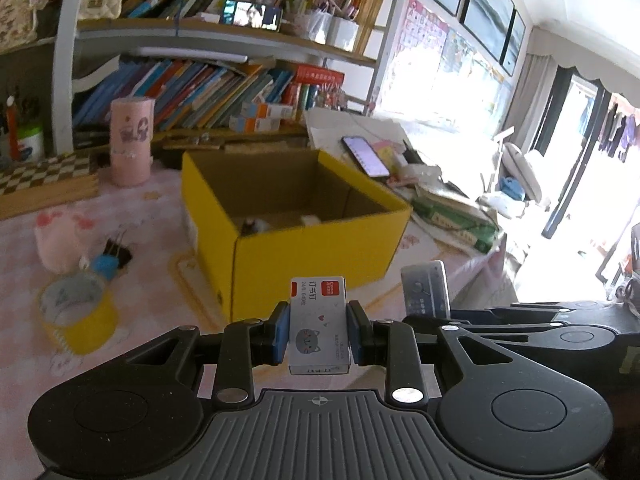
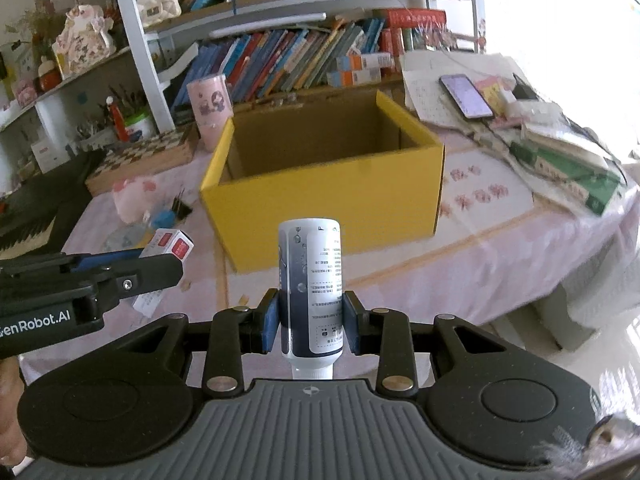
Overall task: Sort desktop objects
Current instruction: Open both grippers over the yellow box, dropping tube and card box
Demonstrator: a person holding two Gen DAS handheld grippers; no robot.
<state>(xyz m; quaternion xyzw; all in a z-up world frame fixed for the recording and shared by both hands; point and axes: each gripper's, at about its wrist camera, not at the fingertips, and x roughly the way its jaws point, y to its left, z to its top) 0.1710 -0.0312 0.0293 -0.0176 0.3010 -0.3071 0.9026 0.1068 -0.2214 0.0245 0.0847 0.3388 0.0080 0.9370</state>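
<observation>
A: What's each hand carrying?
B: The left gripper (image 1: pixel 319 330) is clamped on a small staple box (image 1: pixel 319 322), white with a red label and cartoon cat. The right gripper (image 2: pixel 310 322) pinches a white-and-navy tube (image 2: pixel 310 284), cap toward the camera.
A: Pose?
B: Both tilt downward, just short of the yellow cardboard box (image 2: pixel 320 196); small items lie inside.

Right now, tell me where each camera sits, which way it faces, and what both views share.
Left wrist: on the left gripper, facing forward and down at the yellow box; its fingers clamp a staple box.
Right wrist: on the right gripper, facing the same box; its fingers clamp a white bottle.
Shared: the box, pink cup, phone; each shows the other gripper.
</observation>
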